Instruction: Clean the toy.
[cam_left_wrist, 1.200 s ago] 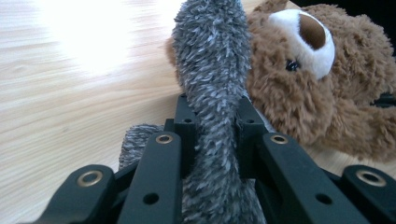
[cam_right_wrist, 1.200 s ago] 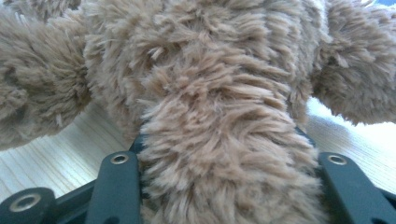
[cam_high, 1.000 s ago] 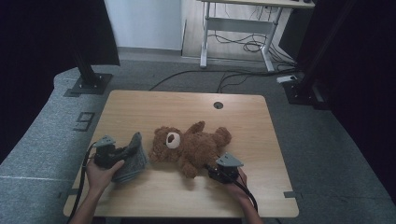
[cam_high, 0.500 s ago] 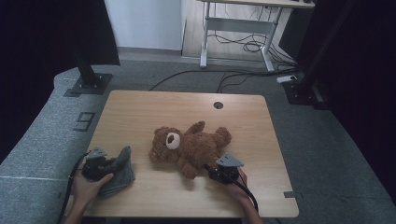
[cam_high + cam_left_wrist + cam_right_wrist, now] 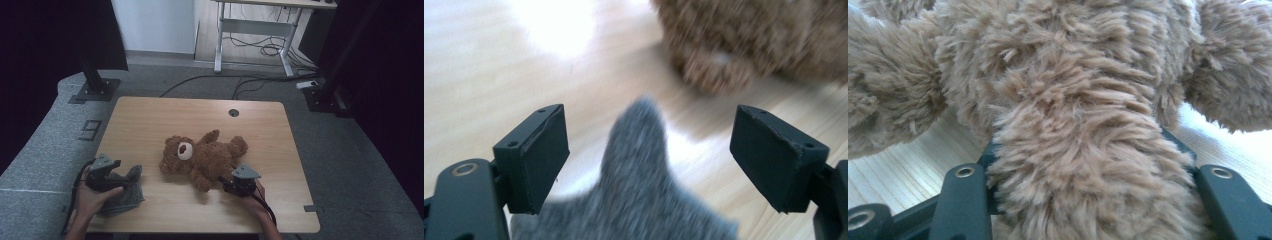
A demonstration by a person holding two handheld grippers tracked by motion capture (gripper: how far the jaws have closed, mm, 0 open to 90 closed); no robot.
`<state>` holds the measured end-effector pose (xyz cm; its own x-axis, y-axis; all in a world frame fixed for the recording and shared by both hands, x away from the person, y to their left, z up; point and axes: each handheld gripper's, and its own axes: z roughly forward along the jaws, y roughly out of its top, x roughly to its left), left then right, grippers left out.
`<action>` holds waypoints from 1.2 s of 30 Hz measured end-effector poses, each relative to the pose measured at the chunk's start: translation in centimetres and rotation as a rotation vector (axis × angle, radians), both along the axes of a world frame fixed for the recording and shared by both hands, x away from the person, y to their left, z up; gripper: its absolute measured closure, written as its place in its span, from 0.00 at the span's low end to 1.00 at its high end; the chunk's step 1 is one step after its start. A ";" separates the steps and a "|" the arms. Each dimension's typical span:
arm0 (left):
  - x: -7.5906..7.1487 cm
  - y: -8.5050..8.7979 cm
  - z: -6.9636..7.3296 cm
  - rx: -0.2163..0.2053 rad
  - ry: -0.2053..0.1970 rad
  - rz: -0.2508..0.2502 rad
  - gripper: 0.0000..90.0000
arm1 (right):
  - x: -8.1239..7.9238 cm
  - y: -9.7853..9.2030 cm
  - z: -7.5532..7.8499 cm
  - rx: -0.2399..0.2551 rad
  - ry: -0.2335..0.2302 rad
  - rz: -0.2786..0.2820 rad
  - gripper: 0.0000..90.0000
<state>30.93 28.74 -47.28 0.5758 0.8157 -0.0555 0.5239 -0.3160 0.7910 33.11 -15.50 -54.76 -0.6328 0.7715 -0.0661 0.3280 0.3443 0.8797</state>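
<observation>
A brown teddy bear (image 5: 202, 156) lies on its back in the middle of the wooden table (image 5: 150, 120). My right gripper (image 5: 227, 182) sits at the bear's lower side, shut on one furry leg (image 5: 1083, 150). The fur bulges over both jaws, which have just been opening a little. A grey cloth (image 5: 122, 192) lies crumpled at the table's front left. My left gripper (image 5: 112, 176) hovers over it, open. Its jaws have just been opening wide. In the left gripper view a point of the cloth (image 5: 634, 200) rises between the jaws (image 5: 649, 155), touching neither pad. The bear (image 5: 744, 45) lies blurred beyond.
A round cable hole (image 5: 233, 113) sits near the table's far edge. Around the table are grey floor mats, black stand bases (image 5: 95, 90) at the far left and far right, and a white desk frame (image 5: 255, 30) with cables behind.
My left hand has pulled the grey cloth left, away from the bear, then opened its jaws and let go of it. The right gripper and the bear have stayed put.
</observation>
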 end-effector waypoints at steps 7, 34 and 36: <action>2.3 -6.2 -1.4 0.024 0.032 -0.119 0.23 | 0.1 -0.1 0.0 0.005 0.003 0.006 0.46; 8.5 -13.2 -4.0 0.018 0.077 -0.086 0.28 | 5.6 -1.7 0.0 0.092 -0.029 -0.058 0.42; 8.4 -13.0 -3.9 0.015 0.074 -0.082 0.27 | 5.5 -1.6 0.2 0.084 -0.023 -0.071 0.37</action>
<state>39.32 15.78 -51.15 0.6351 0.7673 -0.0888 0.5527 -0.3711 0.7462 38.62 -17.13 -54.56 -0.5750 0.8181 -0.0131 0.3280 0.2451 0.9123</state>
